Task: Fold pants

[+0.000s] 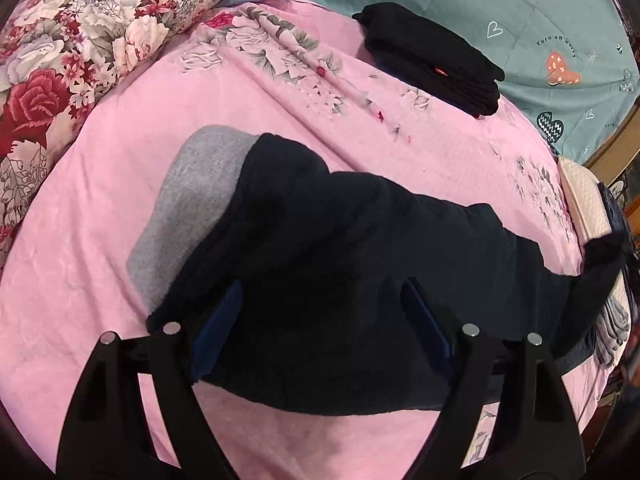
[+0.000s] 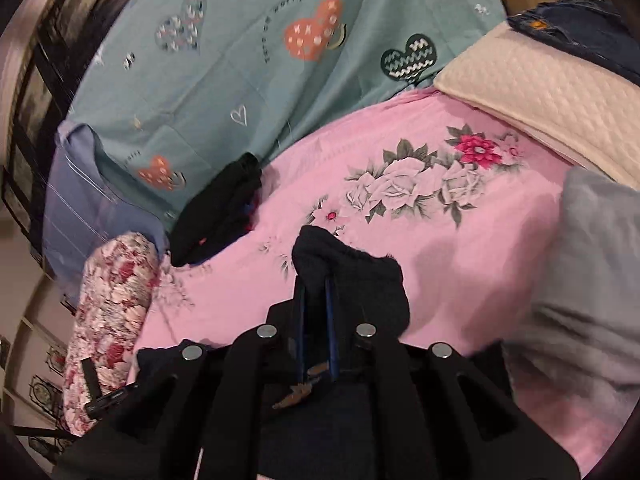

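Note:
Dark navy pants (image 1: 340,248) lie across the pink bedspread (image 1: 120,120), with a grey inner side (image 1: 192,208) turned out at their left end. My left gripper (image 1: 322,320) is open, its blue-padded fingers (image 1: 216,320) wide apart on either side of the near part of the pants. The cloth stretches right and rises to a bunched end (image 1: 604,252) at the bed's edge. In the right wrist view my right gripper (image 2: 315,300) is shut on a fold of the navy pants (image 2: 352,276), held above the pink bedspread (image 2: 460,260).
A folded pile of black garments (image 1: 432,56) (image 2: 220,208) lies at the far side by a teal heart-print sheet (image 1: 520,20). A floral pillow (image 1: 80,40) lies to the left. A cream quilted pad (image 2: 540,92), jeans (image 2: 580,28) and grey cloth (image 2: 592,280) are on the right.

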Available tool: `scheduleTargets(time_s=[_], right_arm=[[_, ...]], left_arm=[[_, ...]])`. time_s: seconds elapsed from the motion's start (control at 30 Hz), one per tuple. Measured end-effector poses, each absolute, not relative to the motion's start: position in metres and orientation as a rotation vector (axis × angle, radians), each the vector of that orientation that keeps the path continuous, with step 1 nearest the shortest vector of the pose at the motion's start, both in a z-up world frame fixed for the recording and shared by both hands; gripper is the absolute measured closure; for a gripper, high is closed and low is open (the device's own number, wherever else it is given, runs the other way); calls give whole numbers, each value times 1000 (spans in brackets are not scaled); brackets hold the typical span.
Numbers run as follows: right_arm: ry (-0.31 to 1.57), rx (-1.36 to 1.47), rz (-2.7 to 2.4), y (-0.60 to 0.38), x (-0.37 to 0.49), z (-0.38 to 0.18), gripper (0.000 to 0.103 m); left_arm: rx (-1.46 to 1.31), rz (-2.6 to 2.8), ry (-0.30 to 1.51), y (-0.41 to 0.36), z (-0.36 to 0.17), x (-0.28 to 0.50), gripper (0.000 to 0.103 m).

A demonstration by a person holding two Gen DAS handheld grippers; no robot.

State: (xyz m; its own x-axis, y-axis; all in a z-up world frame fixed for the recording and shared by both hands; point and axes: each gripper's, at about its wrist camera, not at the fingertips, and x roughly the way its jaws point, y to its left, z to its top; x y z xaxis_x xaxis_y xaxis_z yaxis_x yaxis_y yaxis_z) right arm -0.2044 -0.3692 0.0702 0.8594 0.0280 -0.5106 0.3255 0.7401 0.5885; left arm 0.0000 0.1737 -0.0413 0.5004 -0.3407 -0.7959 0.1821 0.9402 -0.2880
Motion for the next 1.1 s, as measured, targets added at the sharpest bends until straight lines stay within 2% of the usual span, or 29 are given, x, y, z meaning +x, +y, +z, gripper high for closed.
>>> scheduleTargets(time_s=[0.1,0.2,0.27,0.3,0.33,0.4,0.43,0.47,0.57,0.63,0.7,0.77,0.8,0.83,1.03,1.1], right_arm=[[525,811,-204,-368,-262,41,94],[637,874,-232,-367,-288,-4,91],[695,913,-275,-368,-300,-25,82],[681,943,-274,-372,-308,-28,81],[659,967,-273,-375,-313,-28,78],[622,947,-306,-383,-320,-19,67],[619,933,-309,-386,-319,-15,53],[622,919,-297,-387,-316,-13,47],[665,886,-242,-391,-295,-15,44],[725,868,-232,-395,-276,-27,44],[752,874,-203,-399,-268,-40,44],[773,818,-213,-396,-261,-39,52],[791,781,-226,-395,-259,-37,55],[791,793,-175,-396,-257,-36,92],[685,694,-115,-382,-276,22,91],[728,642,-154,-376,-282,22,91]], left_arm=[[-156,-315,1006,172,-42,1,20],[-135,-302,1015,170,-43,2,20],[-135,-290,1022,171,-42,4,22],[-135,-280,1025,172,-42,6,23],[-132,-268,1028,173,-42,6,28],[-133,-242,1039,177,-43,9,39],[-142,-230,1046,181,-43,9,46],[-154,-224,1051,185,-43,10,51],[-195,-227,1056,191,-43,9,52],[-162,-216,1047,186,-41,5,50],[-111,-213,1026,176,-38,-2,37],[-66,-213,996,165,-34,-11,20],[-40,-209,977,160,-32,-14,17],[-24,-211,961,156,-30,-17,16],[-10,-238,937,141,-24,-19,15],[3,-249,946,139,-27,-20,14]])
